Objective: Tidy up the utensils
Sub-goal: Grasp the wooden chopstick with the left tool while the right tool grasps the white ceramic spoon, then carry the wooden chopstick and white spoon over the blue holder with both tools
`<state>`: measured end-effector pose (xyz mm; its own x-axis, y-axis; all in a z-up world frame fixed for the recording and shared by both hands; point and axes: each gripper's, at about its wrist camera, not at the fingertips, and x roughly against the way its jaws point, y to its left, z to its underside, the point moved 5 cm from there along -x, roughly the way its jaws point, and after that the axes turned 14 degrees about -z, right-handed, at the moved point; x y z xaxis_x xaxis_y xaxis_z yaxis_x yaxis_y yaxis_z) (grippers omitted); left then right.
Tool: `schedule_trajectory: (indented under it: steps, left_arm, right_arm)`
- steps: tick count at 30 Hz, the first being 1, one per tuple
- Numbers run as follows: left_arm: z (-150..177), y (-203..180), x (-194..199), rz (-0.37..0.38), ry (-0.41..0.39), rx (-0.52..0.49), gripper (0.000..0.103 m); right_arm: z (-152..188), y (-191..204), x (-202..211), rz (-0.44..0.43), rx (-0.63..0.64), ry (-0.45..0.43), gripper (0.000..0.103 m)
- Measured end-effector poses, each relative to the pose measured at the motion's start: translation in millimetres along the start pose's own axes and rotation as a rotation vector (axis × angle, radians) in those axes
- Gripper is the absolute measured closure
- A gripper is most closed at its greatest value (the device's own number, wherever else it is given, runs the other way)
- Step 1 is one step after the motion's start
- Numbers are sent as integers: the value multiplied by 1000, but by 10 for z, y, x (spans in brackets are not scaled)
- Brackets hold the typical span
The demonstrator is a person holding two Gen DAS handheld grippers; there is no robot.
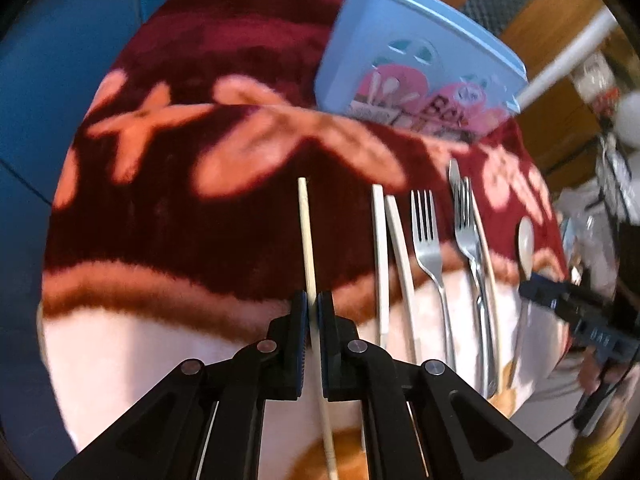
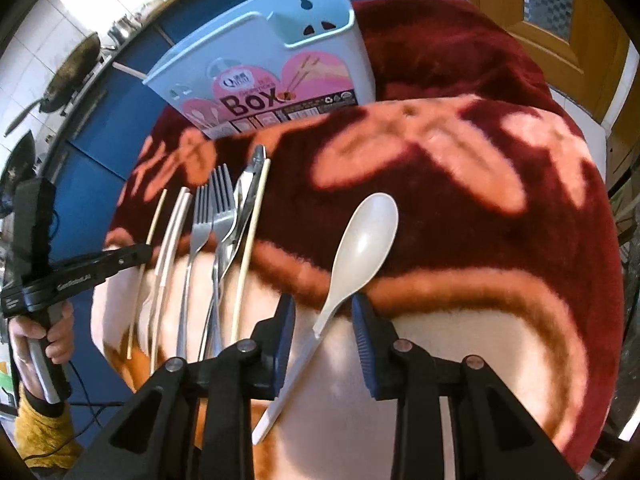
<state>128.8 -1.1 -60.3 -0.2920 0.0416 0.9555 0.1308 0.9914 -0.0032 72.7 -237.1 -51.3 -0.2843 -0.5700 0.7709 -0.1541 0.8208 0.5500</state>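
Blanket-covered tabletop (image 2: 500,208): your left claw (image 1: 312,308) pinches a chopstick (image 1: 307,236) for the blue utensil box (image 2: 260,76) behind, while your right claw (image 2: 323,312), spread wide, straddles the spoon (image 2: 360,240) ungripped.

Support surface: a plush dark-red blanket (image 2: 460,184) with pink-orange floral pattern. Lying on it in a row: one wooden chopstick (image 1: 307,240), two cream chopsticks (image 1: 381,248), steel forks (image 1: 429,240), a beige plastic spoon (image 2: 360,248). A light-blue plastic utensil box (image 2: 260,80) stands at the far edge.
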Motion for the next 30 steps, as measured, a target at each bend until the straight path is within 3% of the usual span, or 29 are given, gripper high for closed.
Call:
schedule_trajectory:
  steps: [6,11,15,22,30]
  left_arm:
    - [-40,-50,-38,-22,43,-59,96]
    - [-34,-99,-24,-39,9,-82,97]
    - [0,-24,15,6,-32,-37,99]
    - [104,55,223,95,-169,31,99]
    - [170,9,514,116,-366,59,99]
  right_arm:
    - [-70,-59,-55,9,-12,12,89]
    - [-79,-115,-27,-32,-26,-29,92]
    - [-42,-93,27,-59,-13,-95,94]
    - [23,116,221,-81,88,-245,96]
    - [43,240,418,-82,165,-417,96]
